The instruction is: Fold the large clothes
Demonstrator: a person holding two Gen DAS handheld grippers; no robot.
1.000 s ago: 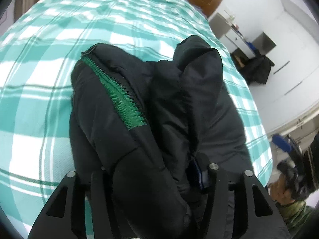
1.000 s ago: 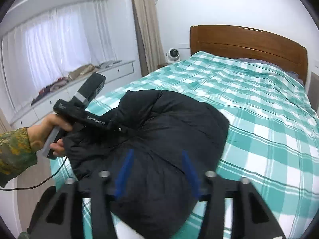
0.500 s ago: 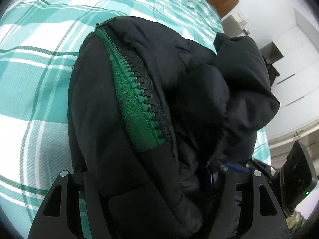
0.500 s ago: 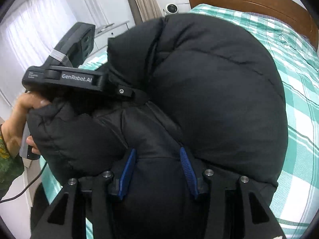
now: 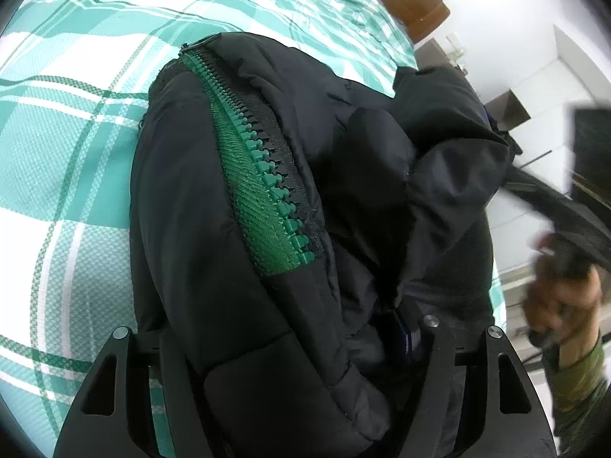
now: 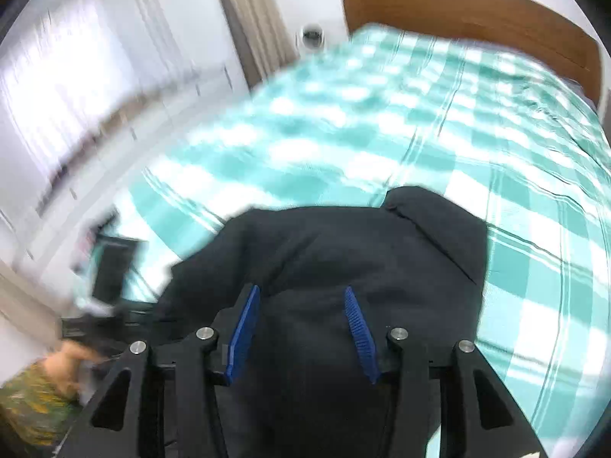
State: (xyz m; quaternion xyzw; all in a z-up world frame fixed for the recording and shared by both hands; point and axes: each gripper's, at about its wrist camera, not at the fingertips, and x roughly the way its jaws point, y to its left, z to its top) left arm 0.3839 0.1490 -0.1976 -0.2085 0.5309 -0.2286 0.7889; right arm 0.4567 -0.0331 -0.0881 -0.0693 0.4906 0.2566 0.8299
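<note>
A black puffer jacket (image 5: 313, 206) with a green zipper (image 5: 263, 191) lies bunched on the green checked bed (image 5: 65, 141). My left gripper (image 5: 290, 355) is buried in its thick fabric, and the jacket bulges between the jaws and hides the fingertips. In the right wrist view the jacket (image 6: 343, 259) sits just ahead of my right gripper (image 6: 301, 309), whose blue pads (image 6: 244, 328) stand apart with nothing pinched between them. The right gripper (image 5: 565, 206) also shows blurred at the right edge of the left wrist view.
The wooden headboard (image 6: 477, 11) stands at the far end of the bed. A window with white curtains (image 6: 76, 68) is on the left. White cabinets and a dark box (image 5: 508, 110) stand beyond the bed's right side.
My right gripper has pulled back from the jacket, and the bundle now lies lower on the bed. The left gripper stays dug into the fabric. The right wrist view is motion-blurred.
</note>
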